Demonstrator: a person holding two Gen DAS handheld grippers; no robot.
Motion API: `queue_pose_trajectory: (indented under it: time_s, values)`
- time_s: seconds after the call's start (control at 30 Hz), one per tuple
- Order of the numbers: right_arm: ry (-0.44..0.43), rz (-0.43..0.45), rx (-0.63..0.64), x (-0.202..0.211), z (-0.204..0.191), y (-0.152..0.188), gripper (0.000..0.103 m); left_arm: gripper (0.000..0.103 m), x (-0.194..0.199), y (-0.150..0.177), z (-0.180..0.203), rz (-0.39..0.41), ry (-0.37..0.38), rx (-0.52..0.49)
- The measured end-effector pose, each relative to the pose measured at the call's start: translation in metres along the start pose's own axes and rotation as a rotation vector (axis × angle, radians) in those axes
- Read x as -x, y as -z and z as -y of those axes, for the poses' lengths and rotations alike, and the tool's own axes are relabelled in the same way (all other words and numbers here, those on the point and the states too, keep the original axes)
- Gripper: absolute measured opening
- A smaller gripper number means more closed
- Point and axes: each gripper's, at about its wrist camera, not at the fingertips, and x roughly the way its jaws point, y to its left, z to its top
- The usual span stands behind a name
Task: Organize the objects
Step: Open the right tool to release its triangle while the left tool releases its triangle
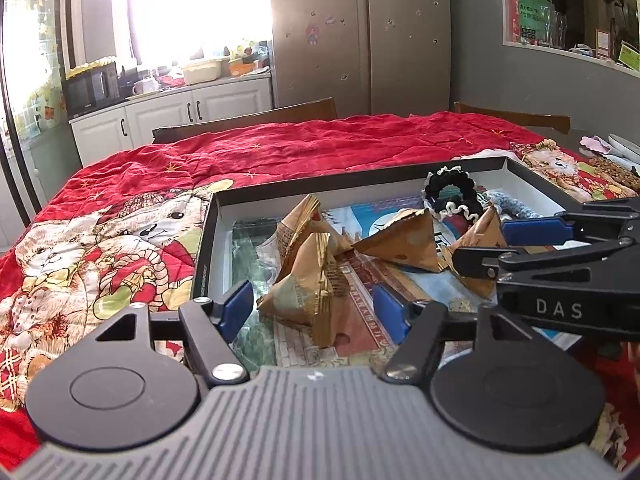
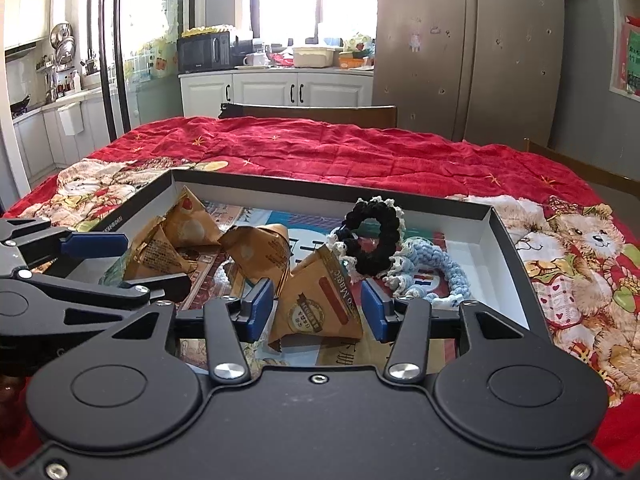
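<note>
Currently straddling two paper packets inside the shallow black tray point(image 2: 508, 240) on the quilt-covered bench point(image 2: 320, 148), nothing gripped yet.

Left gripper point(image 1: 316, 304) standing wide open around the near pyramid packet point(image 1: 308, 280), right gripper point(image 2: 318, 310) likewise wide open around its own brown packet point(image 2: 320, 300); pads apparently clear of both. Judging packets light, crinkly, easily crushed: taking hold low across the flat faces, gently. Black scrunchie point(image 2: 372, 236) and blue knitted ring point(image 2: 424, 268) lying behind, looking soft and springy.

The black right gripper point(image 1: 492, 246) is hiding part of a brown triangular paper packet point(image 1: 478, 240); print on it is too small to read.
</note>
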Motion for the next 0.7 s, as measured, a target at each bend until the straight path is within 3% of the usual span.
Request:
queue_pose_trajectory:
  time_s: [0.7]
  values:
    - [-0.014,0.074,-0.034,0.035,0.008,-0.004,0.048,0.081,0.016,-0.001,0.000,0.032,0.025,0.022]
